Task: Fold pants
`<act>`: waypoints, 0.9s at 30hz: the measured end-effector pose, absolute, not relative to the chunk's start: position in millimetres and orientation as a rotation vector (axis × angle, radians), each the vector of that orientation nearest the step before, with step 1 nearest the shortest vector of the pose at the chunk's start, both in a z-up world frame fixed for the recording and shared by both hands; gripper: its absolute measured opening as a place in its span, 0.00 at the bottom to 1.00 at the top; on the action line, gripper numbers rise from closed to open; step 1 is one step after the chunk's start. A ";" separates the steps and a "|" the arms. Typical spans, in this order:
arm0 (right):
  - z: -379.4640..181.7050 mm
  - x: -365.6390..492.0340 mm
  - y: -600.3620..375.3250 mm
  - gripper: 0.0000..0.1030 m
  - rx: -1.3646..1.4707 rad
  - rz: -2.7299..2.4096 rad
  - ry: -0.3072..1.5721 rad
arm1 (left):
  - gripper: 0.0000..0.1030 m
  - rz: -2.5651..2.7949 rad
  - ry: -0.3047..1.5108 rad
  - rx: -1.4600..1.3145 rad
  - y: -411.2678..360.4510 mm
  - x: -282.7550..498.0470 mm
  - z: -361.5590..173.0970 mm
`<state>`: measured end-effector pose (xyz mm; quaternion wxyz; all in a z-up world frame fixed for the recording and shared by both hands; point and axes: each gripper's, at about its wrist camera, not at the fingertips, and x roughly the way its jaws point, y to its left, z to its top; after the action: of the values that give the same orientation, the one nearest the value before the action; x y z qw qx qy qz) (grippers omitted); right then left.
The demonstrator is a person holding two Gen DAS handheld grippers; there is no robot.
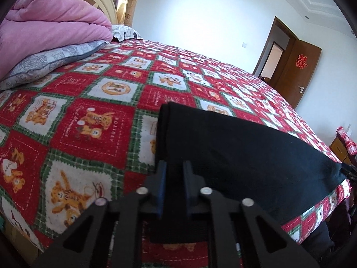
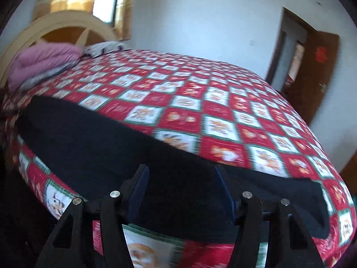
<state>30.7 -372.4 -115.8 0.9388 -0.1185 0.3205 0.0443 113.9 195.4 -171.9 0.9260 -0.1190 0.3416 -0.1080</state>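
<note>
Pants (image 1: 234, 156) lie along the near edge of the bed (image 1: 111, 111). Left gripper (image 1: 174, 167) jaws clench the pants' end; right gripper (image 2: 180, 174) jaws are released, wide. We keep the layers pinched, carry toward 3 o'clock, and match edges.

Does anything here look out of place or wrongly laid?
Nothing stands out. The black pants lie flat along the near edge of the bed; the left gripper pinches one end, and the right gripper is open over them.
</note>
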 end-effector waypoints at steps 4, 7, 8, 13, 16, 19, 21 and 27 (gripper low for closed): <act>-135.0 39.4 -316.1 0.59 -0.374 0.183 0.651 | 0.07 -0.229 0.699 -0.253 195.8 111.2 -167.4; -151.9 47.1 -276.0 0.59 -0.502 0.233 0.647 | 0.07 -0.239 0.698 -0.281 197.5 110.9 -163.8; -156.9 49.5 -266.1 0.59 -0.533 0.247 0.646 | 0.07 -0.248 0.696 -0.299 199.1 110.6 -162.5; -172.7 64.1 -232.8 0.59 -0.635 0.274 0.619 | 0.07 -0.273 0.693 -0.363 205.1 110.6 -160.4; -178.9 71.2 -224.2 0.59 -0.670 0.284 0.618 | 0.07 -0.287 0.696 -0.396 207.8 111.9 -162.2; -185.0 76.6 -217.7 0.49 -0.698 0.295 0.623 | 0.06 -0.290 0.698 -0.387 206.1 111.9 -162.6; -181.2 80.3 -218.4 0.20 -0.663 0.322 0.644 | 0.06 -0.286 0.699 -0.383 206.6 112.0 -160.7; -164.8 79.5 -219.3 0.05 -0.621 0.323 0.630 | 0.06 -0.287 0.686 -0.346 206.3 109.5 -149.9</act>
<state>79.5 -219.3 -164.8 0.8913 -0.2989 0.3034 0.1555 109.5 206.3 -149.9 0.9171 -0.1684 0.3334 -0.1393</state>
